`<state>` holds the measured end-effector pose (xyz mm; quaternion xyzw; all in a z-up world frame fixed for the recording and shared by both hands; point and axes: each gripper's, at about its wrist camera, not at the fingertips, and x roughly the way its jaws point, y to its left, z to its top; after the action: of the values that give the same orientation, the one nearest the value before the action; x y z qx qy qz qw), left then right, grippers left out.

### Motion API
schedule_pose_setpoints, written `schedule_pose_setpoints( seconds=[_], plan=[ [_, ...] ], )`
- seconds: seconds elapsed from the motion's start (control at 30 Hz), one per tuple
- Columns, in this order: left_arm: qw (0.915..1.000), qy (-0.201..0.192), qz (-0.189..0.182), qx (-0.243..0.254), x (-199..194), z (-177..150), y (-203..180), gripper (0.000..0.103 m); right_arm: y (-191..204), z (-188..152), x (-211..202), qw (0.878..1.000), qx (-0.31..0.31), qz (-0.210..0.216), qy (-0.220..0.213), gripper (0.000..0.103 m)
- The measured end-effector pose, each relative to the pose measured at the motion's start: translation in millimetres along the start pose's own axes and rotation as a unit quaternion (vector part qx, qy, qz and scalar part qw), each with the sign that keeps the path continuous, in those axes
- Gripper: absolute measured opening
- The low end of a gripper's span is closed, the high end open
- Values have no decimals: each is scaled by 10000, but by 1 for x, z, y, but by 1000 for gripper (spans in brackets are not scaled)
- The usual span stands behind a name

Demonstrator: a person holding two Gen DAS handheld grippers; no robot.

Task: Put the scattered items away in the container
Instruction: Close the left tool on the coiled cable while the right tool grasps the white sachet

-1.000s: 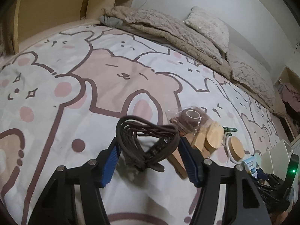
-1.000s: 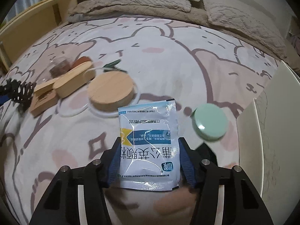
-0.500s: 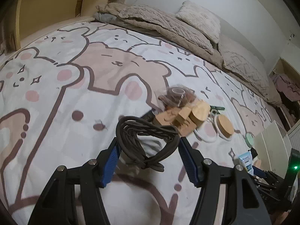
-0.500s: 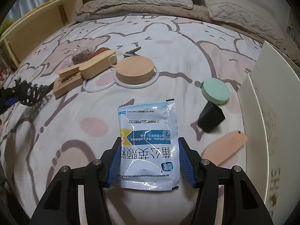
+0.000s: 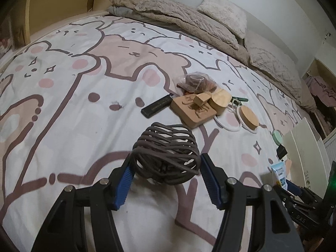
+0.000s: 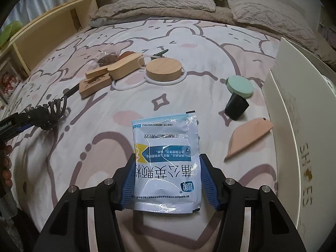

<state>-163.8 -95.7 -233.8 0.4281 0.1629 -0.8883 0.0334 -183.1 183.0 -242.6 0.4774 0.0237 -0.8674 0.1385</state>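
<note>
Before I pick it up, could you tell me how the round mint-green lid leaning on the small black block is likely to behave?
The round mint-green lid rests tilted on the small black block, so a nudge would probably slide it off. Being a flat disc, it may roll if it lands on edge, though the soft bear-print bedspread should stop it soon. It looks thin and light, likely rigid plastic.

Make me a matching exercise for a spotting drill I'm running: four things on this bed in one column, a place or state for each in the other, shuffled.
1. coiled brown cord
2. sachet
3. mint green lid
4. peach scraper

a. flat on the bed by the white container
b. in the left tongs
c. leaning on a black block
d. in the right tongs

Pairs: 1-b, 2-d, 3-c, 4-a
</note>
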Motion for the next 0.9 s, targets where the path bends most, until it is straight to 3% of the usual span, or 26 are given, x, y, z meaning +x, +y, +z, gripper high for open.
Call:
schedule_pose_setpoints(
  seconds=[0.4, 0.47, 0.53, 0.9],
  plan=[
    [9996, 206, 137, 115, -5, -20, -1, 62, 16, -17, -16, 9999, -89, 115, -2, 58],
    [9995, 157, 252, 141, -6, -18, -2, 83, 18, -20, -14, 9998, -128, 131, 31, 58],
    [9993, 59, 314, 172, -9, -16, -2, 94, 20, -23, -13, 9998, -137, 144, 48, 58],
    [9933, 316, 699, 863, 14, -3, -15, 95, 18, -27, -10, 9998, -110, 186, 54, 58]
  ],
)
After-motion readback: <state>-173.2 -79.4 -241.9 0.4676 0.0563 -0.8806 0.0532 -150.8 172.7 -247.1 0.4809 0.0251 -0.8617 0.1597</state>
